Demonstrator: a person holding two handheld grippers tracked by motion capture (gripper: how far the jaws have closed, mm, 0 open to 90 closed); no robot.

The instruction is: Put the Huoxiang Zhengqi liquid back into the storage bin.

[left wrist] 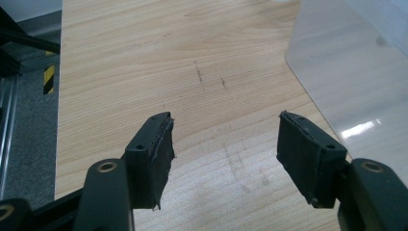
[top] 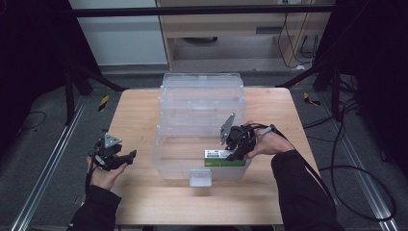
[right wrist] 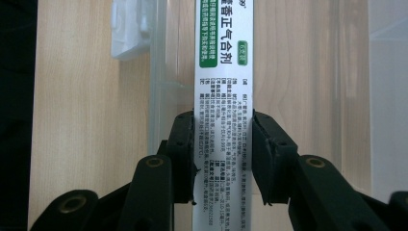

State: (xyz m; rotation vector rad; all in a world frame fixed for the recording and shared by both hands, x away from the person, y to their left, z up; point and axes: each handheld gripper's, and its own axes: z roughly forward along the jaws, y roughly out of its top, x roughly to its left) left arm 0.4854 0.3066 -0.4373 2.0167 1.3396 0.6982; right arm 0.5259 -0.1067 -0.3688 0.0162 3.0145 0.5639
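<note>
Near the table's (top: 144,202) left edge the left gripper (top: 126,157) rests in a hand, its jaws wide apart over bare wood. Farther in, the right gripper (top: 237,155) clamps a white-and-green box (right wrist: 222,72) inside the near right corner of the clear plastic bin (top: 202,96), close to its front wall

A wooden table (top: 144,115) over grey carpeted floor (top: 43,134)
</note>
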